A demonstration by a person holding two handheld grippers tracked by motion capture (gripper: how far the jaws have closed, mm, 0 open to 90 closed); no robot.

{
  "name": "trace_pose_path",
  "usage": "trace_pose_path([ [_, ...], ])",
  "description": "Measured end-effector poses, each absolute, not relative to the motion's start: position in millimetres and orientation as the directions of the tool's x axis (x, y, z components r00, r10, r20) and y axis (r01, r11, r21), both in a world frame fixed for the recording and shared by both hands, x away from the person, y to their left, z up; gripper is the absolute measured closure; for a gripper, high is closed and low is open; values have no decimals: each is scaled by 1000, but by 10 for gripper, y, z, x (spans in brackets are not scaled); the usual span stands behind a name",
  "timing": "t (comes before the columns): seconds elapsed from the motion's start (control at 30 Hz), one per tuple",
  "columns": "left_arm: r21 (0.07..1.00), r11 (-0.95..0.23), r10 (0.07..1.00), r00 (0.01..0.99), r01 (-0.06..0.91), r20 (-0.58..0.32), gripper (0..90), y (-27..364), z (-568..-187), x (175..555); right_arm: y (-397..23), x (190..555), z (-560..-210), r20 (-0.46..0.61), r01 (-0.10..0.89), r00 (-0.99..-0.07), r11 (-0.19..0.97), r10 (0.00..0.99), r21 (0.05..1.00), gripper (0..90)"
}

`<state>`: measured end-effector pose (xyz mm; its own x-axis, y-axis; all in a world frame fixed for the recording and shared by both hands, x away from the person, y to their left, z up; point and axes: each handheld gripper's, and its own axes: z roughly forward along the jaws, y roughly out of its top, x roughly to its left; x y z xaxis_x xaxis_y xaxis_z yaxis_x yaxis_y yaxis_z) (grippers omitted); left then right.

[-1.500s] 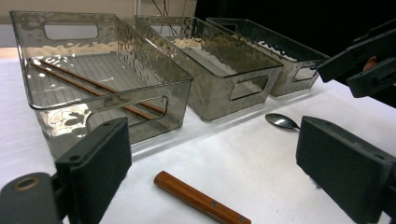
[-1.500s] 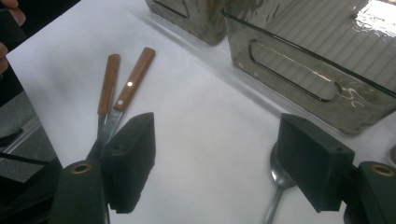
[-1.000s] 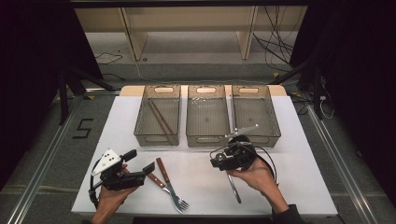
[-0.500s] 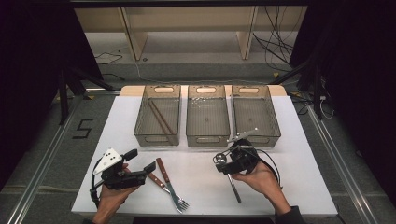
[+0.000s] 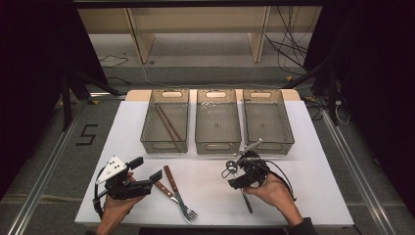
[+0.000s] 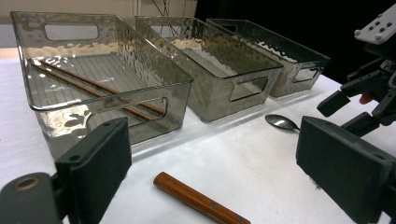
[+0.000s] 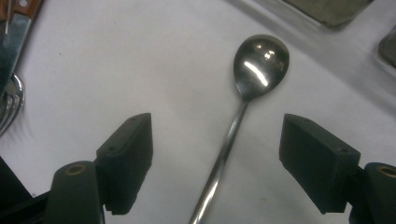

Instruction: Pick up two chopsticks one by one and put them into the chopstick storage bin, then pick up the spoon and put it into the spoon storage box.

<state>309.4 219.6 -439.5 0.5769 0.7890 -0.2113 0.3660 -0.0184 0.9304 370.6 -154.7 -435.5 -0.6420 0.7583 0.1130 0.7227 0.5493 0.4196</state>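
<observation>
Straddling the spoon (image 7: 243, 107), right tongs (image 7: 219, 163) gape; fork (image 5: 182, 205) nearby.

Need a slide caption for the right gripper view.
Open right hand-held gripper straddling a steel spoon on the white table.

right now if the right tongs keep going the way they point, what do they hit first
Most likely the spoon. The right tongs are open and straddle its handle, bowl just ahead, pointing down at the table. How far above it they are is hard to judge.
</observation>
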Motion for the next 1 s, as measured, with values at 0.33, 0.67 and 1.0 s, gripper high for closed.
trace_pose_path([
  [0.33, 930, -19, 789, 577, 368, -212, 99, 2178, -4398, 3101, -1533, 3686, -4430, 80, 730, -649, 590, 756, 346, 380],
  [0.67, 931, -31, 787, 583, 363, -201, 99, 2167, -4397, 3098, -1571, 3702, -4476, 59, 730, -658, 616, 751, 297, 546],
  [1.0, 931, -29, 785, 585, 364, -205, 99, 2191, -4406, 3094, -1505, 3744, -4549, 69, 738, -659, 627, 749, 249, 620],
])
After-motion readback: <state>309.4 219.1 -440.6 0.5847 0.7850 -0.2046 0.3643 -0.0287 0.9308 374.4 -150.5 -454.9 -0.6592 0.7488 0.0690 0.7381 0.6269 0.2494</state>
